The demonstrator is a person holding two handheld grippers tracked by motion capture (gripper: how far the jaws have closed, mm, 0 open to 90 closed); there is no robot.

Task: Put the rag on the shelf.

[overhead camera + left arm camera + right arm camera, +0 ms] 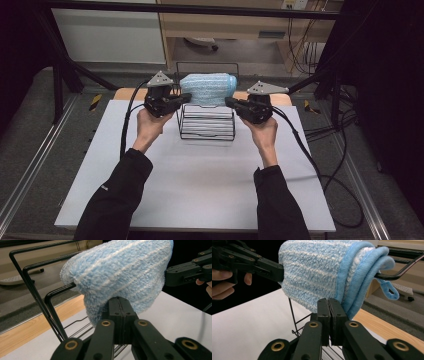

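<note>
I have both grippers, left (186,97) and right (230,102), pinched onto the folded towel's (207,88) lower edges as it hangs over the rack (207,131); next I'd probably lift both together

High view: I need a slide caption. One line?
Both claws, left and right, pinch a folded blue towel draped over a black wire rack.
</note>
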